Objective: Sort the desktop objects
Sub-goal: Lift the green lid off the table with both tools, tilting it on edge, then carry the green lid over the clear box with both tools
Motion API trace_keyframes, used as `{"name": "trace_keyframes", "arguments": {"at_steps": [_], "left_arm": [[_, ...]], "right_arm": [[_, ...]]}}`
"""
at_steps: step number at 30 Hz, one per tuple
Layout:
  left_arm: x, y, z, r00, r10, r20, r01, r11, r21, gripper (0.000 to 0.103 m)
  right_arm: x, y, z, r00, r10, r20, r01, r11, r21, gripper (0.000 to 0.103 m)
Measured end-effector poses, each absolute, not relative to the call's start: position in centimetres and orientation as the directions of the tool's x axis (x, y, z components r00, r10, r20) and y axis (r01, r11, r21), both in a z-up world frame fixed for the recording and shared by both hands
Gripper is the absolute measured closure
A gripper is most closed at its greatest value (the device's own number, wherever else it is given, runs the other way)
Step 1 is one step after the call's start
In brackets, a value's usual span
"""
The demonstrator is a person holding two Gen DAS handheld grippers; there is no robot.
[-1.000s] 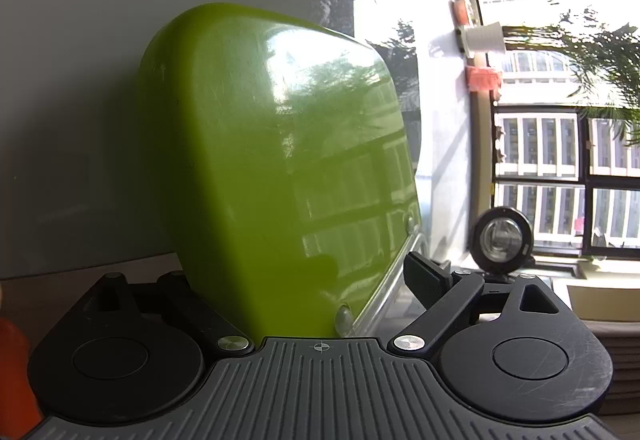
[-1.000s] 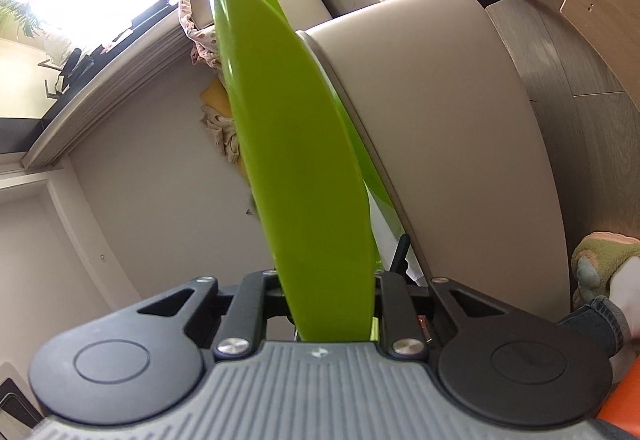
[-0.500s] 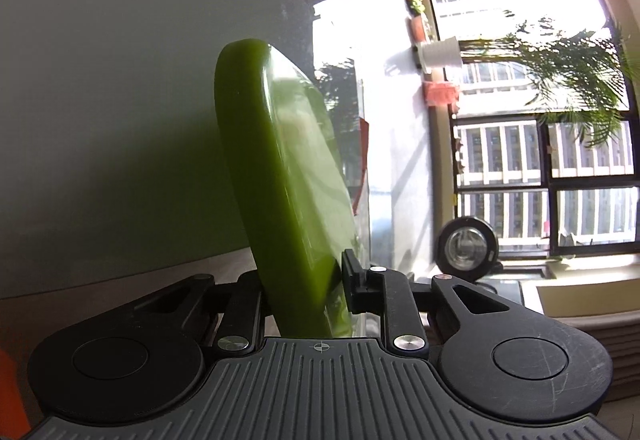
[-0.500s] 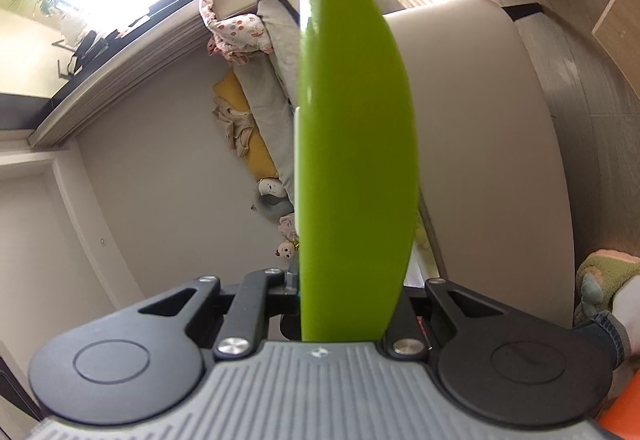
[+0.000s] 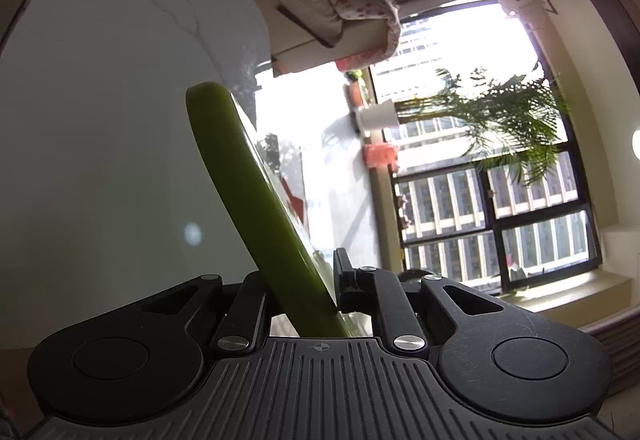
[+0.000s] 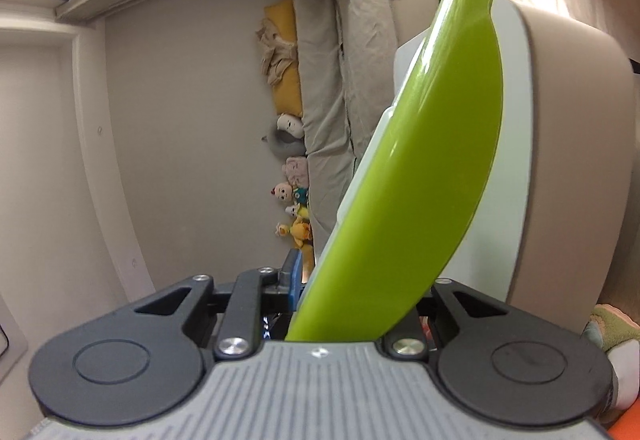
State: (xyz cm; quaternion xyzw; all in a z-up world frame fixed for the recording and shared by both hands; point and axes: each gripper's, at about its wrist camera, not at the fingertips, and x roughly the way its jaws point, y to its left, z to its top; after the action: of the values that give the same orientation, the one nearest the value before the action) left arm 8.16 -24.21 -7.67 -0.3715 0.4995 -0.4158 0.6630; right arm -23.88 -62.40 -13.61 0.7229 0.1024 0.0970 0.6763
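A glossy green tray (image 5: 256, 208) stands on edge between the fingers of my left gripper (image 5: 308, 292), which is shut on its rim. The same green tray (image 6: 424, 168) fills the right wrist view, tilted to the right, and my right gripper (image 6: 356, 292) is shut on its other rim. Both cameras are rolled on their sides. The white tabletop (image 5: 100, 144) lies behind the tray in the left wrist view.
A beige rounded chair back (image 6: 572, 144) is right behind the tray. A grey sofa (image 6: 340, 88) with soft toys (image 6: 294, 200) is farther off. A window (image 5: 492, 208) and a potted palm (image 5: 500, 120) are in the left wrist view.
The tray has turned between both grippers. In the left view it went from broadside to edge-on; in the right view it tilted from leaning left to leaning right. Both cameras swung round.
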Motion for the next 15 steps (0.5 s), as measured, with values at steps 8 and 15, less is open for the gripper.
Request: {"name": "trace_keyframes", "arguments": {"at_steps": [8,15], "left_arm": [[8.4,-11.0,-0.2,0.412,-0.864,-0.289,0.256,0.415,-0.873,0.084],[6.5,2.3,0.9,0.621,-0.732,-0.281,0.246,0.523,-0.816,0.078]], "right_arm": [[-12.8,-55.8,-6.3,0.848,0.527,0.063,-0.122,0.078,0.989,0.078],[-1.5,-46.1,-5.3,0.675,0.736,0.040,-0.162,0.095,0.982,0.076]]}}
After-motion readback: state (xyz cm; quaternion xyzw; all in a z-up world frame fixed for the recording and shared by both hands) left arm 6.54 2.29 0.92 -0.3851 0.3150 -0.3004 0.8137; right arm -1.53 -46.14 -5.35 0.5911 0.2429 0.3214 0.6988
